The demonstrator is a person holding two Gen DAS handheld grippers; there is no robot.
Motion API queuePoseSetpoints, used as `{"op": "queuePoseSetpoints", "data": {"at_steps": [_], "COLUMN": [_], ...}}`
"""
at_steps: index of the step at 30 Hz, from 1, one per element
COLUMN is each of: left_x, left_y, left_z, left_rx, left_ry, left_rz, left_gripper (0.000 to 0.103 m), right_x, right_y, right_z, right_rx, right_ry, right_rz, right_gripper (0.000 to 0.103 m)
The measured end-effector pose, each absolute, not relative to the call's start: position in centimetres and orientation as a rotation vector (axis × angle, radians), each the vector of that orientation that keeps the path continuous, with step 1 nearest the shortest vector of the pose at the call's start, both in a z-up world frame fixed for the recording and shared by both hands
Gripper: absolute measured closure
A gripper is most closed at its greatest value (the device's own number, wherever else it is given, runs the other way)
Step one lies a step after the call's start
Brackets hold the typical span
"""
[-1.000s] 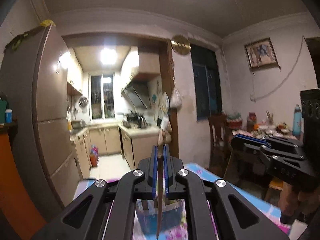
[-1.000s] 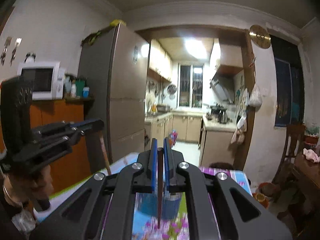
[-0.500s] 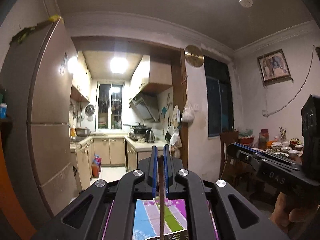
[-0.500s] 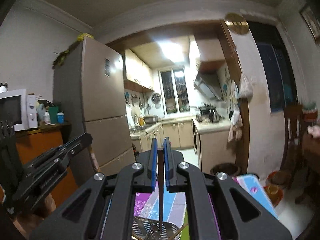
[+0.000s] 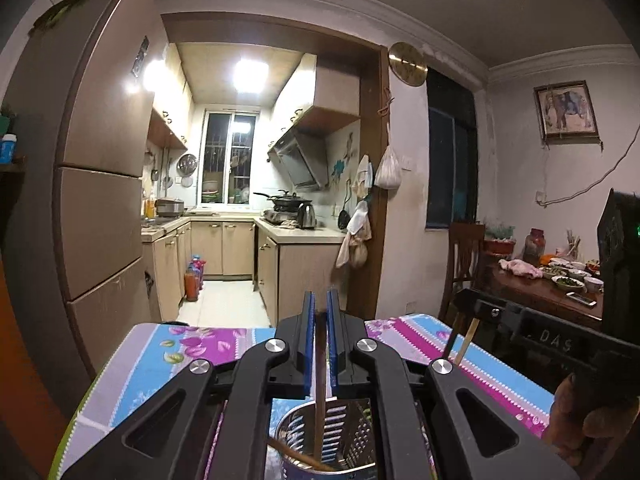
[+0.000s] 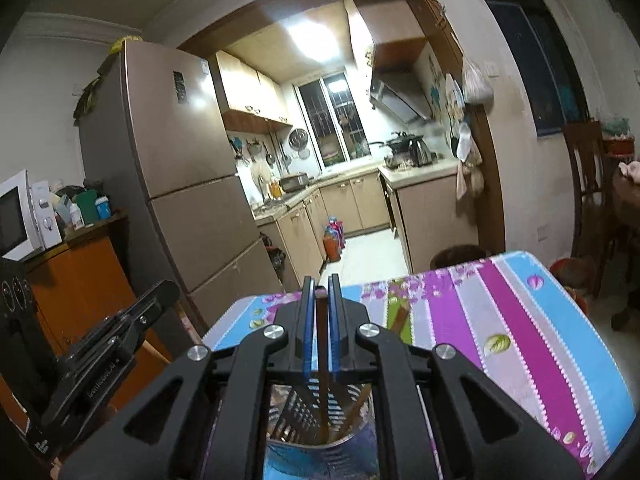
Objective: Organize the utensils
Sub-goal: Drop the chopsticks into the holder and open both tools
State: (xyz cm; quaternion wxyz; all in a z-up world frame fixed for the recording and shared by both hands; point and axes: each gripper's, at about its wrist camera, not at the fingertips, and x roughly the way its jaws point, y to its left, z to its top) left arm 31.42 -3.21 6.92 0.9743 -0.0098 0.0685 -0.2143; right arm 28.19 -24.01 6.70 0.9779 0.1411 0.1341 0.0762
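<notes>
My left gripper (image 5: pixel 319 308) is shut on a dark brown chopstick (image 5: pixel 319 396). The stick hangs down into a perforated metal utensil holder (image 5: pixel 352 420), where another chopstick (image 5: pixel 296 458) lies slanted. The holder stands on a table with a floral striped cloth (image 5: pixel 168 360). My right gripper (image 6: pixel 320 296) is shut on a second brown chopstick (image 6: pixel 322 384), whose lower end reaches into the same holder (image 6: pixel 294 412) with other sticks. In the left wrist view the right gripper (image 5: pixel 470 306) shows at the right, a stick (image 5: pixel 466 340) hanging below it. The left gripper (image 6: pixel 158 294) shows at the left of the right wrist view.
A tall fridge (image 5: pixel 100 200) and an orange cabinet with a microwave (image 6: pixel 16 216) stand to the left. A doorway opens onto the kitchen straight ahead. On the right are a wooden chair (image 5: pixel 464 264) and a dining table (image 5: pixel 552 292) with dishes. A hand (image 5: pixel 588 420) holds the right gripper.
Both grippers have sunk toward the clothed table with their chopsticks. The metal holder has come into view beneath them, and the stick ends now reach into it. The right gripper has rolled.
</notes>
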Motion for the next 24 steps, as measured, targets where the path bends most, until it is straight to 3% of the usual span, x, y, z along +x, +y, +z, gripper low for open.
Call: {"op": "queuePoseSetpoints", "data": {"at_steps": [2,3,5,6,8,19,24], "left_x": [31.4,31.3,31.0,30.6,29.8,19.0,11.5], "left_y": [-3.1,-2.9,-2.4,-1.9,-1.1,7.0,9.8], "left_z": [6.7,6.7,7.6,8.3,9.4,14.6,12.1], "left_rx": [-0.018,-0.018,-0.027,-0.039,-0.049,-0.008,0.088], "left_ry": [0.145,0.143,0.130,0.117,0.087,-0.060,0.003], "left_rz": [-0.422,-0.412,-0.399,-0.393,-0.367,-0.252,-0.245], "left_gripper": [0.096,0.096,0.095,0.089,0.073,0.071,0.045], "right_x": [28.0,27.8,27.0,26.6,25.5,12.9,4.7], "right_y": [-24.0,-24.3,-25.2,-25.7,-26.9,-33.0,-33.0], "right_z": [6.7,6.8,7.4,7.7,8.6,11.3,8.2], "right_rx": [0.270,0.267,0.274,0.275,0.266,0.096,-0.043], "right_ry": [0.272,0.269,0.244,0.230,0.202,0.104,0.175], "right_rz": [0.124,0.111,0.086,0.077,0.047,-0.073,-0.099], "right_gripper": [0.097,0.092,0.069,0.067,0.067,0.065,0.064]}}
